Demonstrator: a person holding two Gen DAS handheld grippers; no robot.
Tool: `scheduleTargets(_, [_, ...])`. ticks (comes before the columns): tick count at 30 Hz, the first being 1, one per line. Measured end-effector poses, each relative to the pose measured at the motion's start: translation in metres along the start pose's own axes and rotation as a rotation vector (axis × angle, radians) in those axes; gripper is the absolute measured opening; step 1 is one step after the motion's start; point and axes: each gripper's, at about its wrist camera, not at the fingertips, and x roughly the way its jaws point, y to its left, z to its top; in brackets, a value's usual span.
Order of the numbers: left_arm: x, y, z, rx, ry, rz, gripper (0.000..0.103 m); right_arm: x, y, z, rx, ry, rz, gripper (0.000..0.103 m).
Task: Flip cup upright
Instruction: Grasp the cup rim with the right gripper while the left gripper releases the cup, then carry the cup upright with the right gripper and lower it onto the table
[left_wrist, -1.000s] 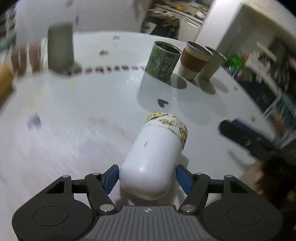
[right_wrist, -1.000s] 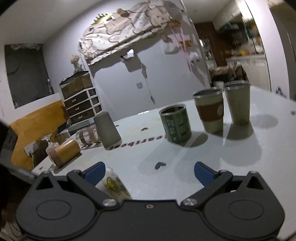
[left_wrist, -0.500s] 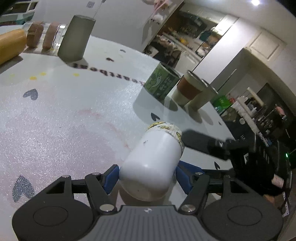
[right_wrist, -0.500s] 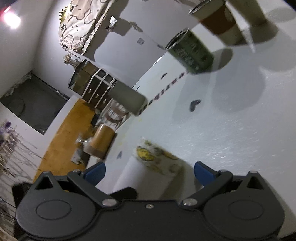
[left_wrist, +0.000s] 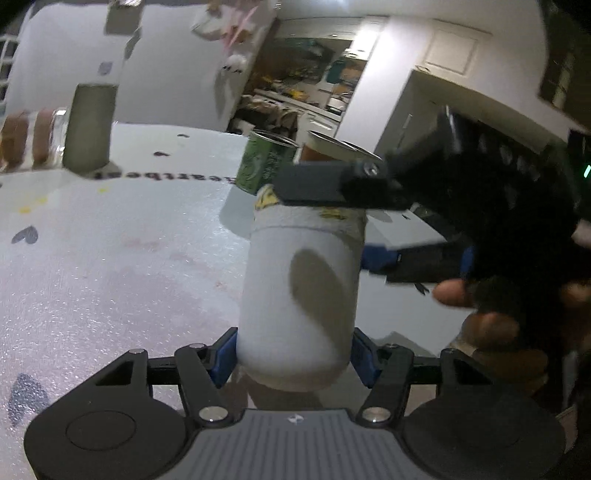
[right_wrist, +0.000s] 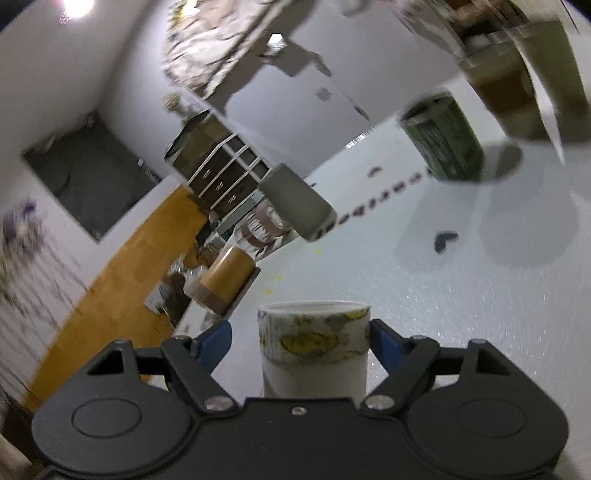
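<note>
A white cup (left_wrist: 299, 295) with a yellow-patterned band at its rim is held by its base in my left gripper (left_wrist: 293, 354), lifted off the white table (left_wrist: 110, 277) and pointing away from the camera. My right gripper (right_wrist: 299, 343) sits around the cup's banded rim end (right_wrist: 314, 339). Its right blue pad (right_wrist: 382, 341) is at the cup wall and a gap shows at the left pad (right_wrist: 214, 341). In the left wrist view the right gripper (left_wrist: 354, 221) reaches in from the right across the rim.
A green can (left_wrist: 266, 166), a brown-sleeved cup (left_wrist: 325, 151) and a third cup stand at the back of the table. A grey tumbler (left_wrist: 90, 129) stands at the back left, with tape rolls (right_wrist: 229, 275) beyond it at the table's edge.
The left gripper has lifted and tilted the cup up off the table. The right gripper has rolled sideways and moved in around the cup's rim end.
</note>
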Motion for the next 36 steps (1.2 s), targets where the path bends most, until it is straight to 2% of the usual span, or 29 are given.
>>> scheduleTargets(7, [0.001,-0.016,-0.014,0.125,-0.057,0.078,0.062,-0.011,0.043,-0.017,-0.305,0.022,-0.109,0.079])
scheduleTargets(11, [0.003,-0.023,-0.021,0.194,-0.077,0.119,0.062,-0.011,0.05,-0.018,-0.365,0.03,-0.151,0.066])
scheduleTargets(12, [0.004,-0.024,-0.021,0.197,-0.08,0.124,0.062,-0.011,0.05,-0.017,-0.371,0.03,-0.155,0.066])
scheduleTargets(13, [0.004,-0.023,-0.021,0.19,-0.085,0.13,0.063,-0.011,0.052,-0.017,-0.382,0.031,-0.161,0.065])
scheduleTargets(15, [0.005,-0.019,-0.018,0.166,-0.091,0.145,0.074,-0.009,0.054,-0.014,-0.414,0.035,-0.163,0.065])
scheduleTargets(16, [0.004,-0.017,-0.018,0.15,-0.099,0.154,0.083,-0.006,0.056,-0.012,-0.442,0.025,-0.166,0.065])
scheduleTargets(21, [-0.004,-0.008,-0.012,0.102,-0.159,0.2,0.086,0.012,0.06,0.015,-0.535,-0.059,-0.189,0.065])
scheduleTargets(25, [-0.013,-0.003,-0.01,0.096,-0.214,0.26,0.09,0.041,0.059,0.047,-0.598,-0.114,-0.259,0.065])
scheduleTargets(30, [-0.025,0.002,-0.01,0.095,-0.272,0.323,0.097,0.08,0.054,0.083,-0.605,-0.152,-0.297,0.065])
scheduleTargets(36, [-0.031,0.013,-0.011,0.073,-0.297,0.36,0.102,0.127,0.045,0.114,-0.569,-0.167,-0.371,0.065])
